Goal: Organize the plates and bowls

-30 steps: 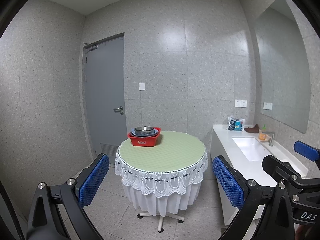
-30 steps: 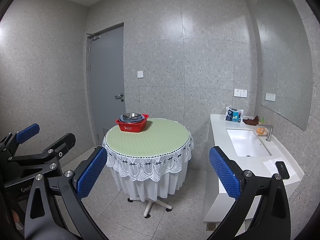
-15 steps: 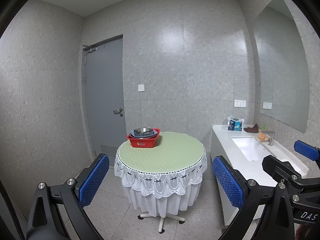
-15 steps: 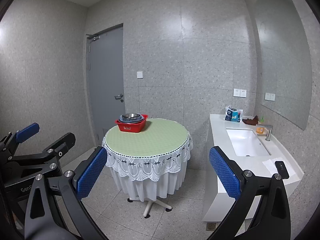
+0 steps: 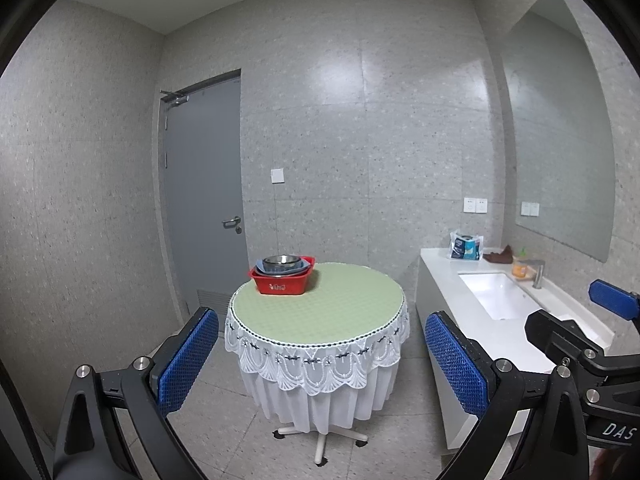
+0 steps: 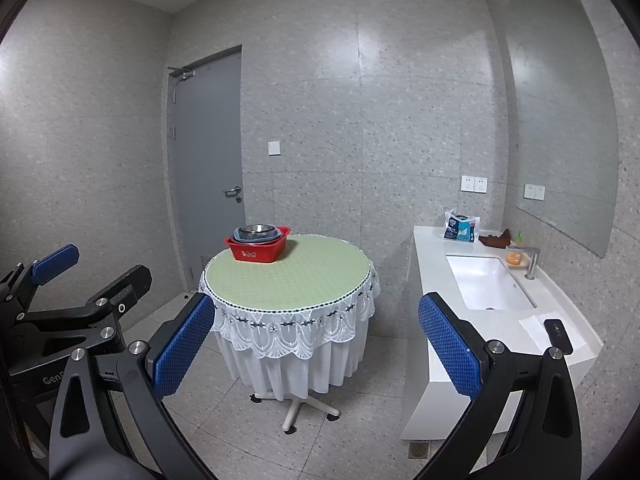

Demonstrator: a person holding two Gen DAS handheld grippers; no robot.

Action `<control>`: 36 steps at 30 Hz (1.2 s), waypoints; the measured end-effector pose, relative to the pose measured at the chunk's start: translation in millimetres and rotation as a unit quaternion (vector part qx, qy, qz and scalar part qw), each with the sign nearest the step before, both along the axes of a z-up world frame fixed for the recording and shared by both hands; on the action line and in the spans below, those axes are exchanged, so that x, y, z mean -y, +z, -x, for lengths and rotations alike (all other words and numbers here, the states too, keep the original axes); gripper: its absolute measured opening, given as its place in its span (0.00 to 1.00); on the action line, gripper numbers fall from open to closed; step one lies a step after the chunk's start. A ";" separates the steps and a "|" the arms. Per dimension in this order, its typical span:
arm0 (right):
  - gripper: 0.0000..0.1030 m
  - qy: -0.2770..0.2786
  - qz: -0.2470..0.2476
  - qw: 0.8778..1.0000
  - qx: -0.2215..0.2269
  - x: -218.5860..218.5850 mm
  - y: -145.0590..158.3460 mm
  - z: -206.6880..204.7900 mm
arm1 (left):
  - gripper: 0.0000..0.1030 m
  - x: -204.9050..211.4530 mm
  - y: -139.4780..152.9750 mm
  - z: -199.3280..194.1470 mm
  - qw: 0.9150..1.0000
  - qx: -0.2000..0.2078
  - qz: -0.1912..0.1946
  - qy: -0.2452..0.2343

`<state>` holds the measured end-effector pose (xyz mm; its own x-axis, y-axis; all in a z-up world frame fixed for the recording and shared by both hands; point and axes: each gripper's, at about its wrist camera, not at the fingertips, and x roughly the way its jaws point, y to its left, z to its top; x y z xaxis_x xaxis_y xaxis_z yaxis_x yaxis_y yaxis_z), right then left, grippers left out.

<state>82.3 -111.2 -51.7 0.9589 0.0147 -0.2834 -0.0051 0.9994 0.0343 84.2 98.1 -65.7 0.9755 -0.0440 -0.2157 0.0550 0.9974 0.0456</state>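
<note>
A red basin (image 5: 282, 281) stands at the far left edge of a round table (image 5: 332, 304) with a green top and white lace cloth. Inside it lie a grey-blue plate and a steel bowl (image 5: 281, 260). The basin also shows in the right wrist view (image 6: 256, 249). My left gripper (image 5: 322, 364) is open and empty, well short of the table. My right gripper (image 6: 316, 346) is open and empty, also well back from the table. The right gripper's body shows at the right of the left wrist view (image 5: 580, 344), and the left gripper's at the left of the right wrist view (image 6: 60, 312).
A white counter (image 6: 440, 280) with a sink (image 6: 488, 282) runs along the right wall, bearing a tap, a blue packet (image 6: 460, 229), a brown cloth, a paper and a black phone (image 6: 558, 334). A grey door (image 5: 204, 196) is behind the table. The floor is tiled.
Both views have tilted slightly, so the table and basin sit a little lower and nearer in frame. Both grippers stay open and empty.
</note>
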 end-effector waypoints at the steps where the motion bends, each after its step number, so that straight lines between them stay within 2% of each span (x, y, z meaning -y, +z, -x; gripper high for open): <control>1: 1.00 0.000 0.000 1.000 0.000 0.6 0.4 0.4 | 0.99 -0.1 -0.5 0.7 1.000 0.001 -0.001 0.000; 36: 1.00 -0.001 -0.002 1.000 0.000 1.1 3.6 3.9 | 0.99 -5.0 -6.4 -2.1 1.000 0.008 -0.008 -0.002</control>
<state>78.5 -112.3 -48.1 0.9587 0.0132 -0.2842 -0.0021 0.9992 0.0393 86.3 103.0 -72.2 0.9785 -0.0444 -0.2012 0.0580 0.9964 0.0626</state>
